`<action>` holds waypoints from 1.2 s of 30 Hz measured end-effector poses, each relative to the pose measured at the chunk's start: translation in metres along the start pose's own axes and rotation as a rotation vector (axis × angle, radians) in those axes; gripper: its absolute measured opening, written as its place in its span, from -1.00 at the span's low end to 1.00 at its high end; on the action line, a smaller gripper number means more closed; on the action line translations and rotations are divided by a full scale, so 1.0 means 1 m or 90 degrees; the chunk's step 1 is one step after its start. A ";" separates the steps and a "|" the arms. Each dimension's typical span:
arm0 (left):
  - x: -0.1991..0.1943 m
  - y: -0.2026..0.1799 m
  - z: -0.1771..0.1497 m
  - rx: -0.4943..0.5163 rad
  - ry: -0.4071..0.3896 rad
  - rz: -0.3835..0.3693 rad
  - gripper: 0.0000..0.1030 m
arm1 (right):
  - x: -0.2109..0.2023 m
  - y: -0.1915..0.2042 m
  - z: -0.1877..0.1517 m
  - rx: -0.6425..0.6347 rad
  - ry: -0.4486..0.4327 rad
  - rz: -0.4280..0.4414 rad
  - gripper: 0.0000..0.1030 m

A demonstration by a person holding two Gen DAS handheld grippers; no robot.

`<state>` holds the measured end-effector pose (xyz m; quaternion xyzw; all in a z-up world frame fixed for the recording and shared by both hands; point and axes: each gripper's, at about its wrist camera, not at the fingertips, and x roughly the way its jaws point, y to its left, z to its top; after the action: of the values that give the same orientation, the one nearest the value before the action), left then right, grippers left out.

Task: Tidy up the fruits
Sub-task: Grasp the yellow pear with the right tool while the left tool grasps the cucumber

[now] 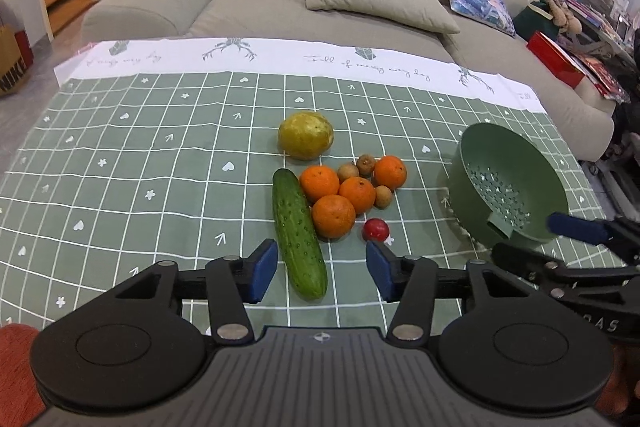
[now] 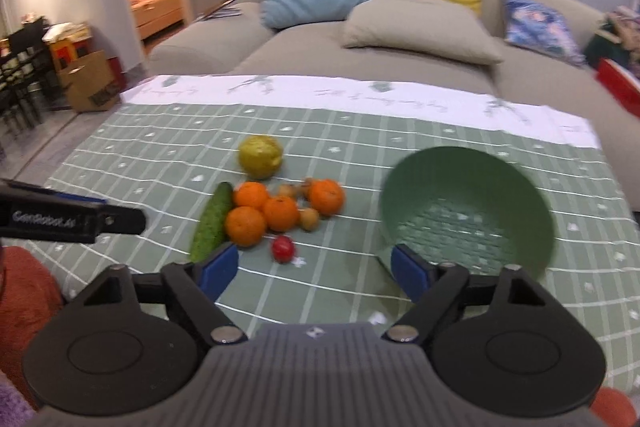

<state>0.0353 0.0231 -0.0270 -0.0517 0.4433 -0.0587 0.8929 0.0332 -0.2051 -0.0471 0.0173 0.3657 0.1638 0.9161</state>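
Note:
On the green checked tablecloth (image 1: 140, 155) lie a cucumber (image 1: 298, 233), several oranges (image 1: 333, 215), small brown longans (image 1: 348, 171), a yellow-green fruit (image 1: 306, 135) and a small red fruit (image 1: 376, 230). A green perforated bowl (image 1: 508, 183) stands at the right, tilted. My left gripper (image 1: 322, 271) is open and empty, hovering over the cucumber's near end. My right gripper (image 2: 316, 269) is open and empty, just short of the red fruit (image 2: 283, 248), its right finger by the bowl's (image 2: 468, 207) near rim. The right gripper also shows in the left wrist view (image 1: 576, 239).
A grey sofa (image 1: 256, 3) with blue, yellow, beige and printed cushions stands behind the table. A cardboard box (image 2: 90, 83) and dark chairs (image 2: 20, 75) are at the far left. Red boxes and clutter (image 1: 560, 55) sit at the far right.

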 end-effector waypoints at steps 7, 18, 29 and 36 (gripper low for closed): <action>0.033 0.016 0.014 -0.027 0.030 -0.012 0.02 | 0.040 0.009 0.009 -0.049 0.029 0.042 0.17; 0.106 0.044 0.026 -0.127 0.122 -0.017 0.02 | 0.105 0.018 0.013 -0.073 0.094 0.058 -0.11; 0.148 0.054 0.046 -0.177 0.165 -0.015 -0.09 | 0.148 0.009 0.033 -0.067 0.114 0.048 -0.13; 0.158 0.055 0.049 -0.164 0.191 -0.023 -0.22 | 0.173 0.008 0.052 -0.101 0.109 0.058 -0.13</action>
<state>0.1724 0.0555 -0.1295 -0.1643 0.5742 -0.0245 0.8017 0.1832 -0.1386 -0.1222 -0.0530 0.4275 0.2344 0.8715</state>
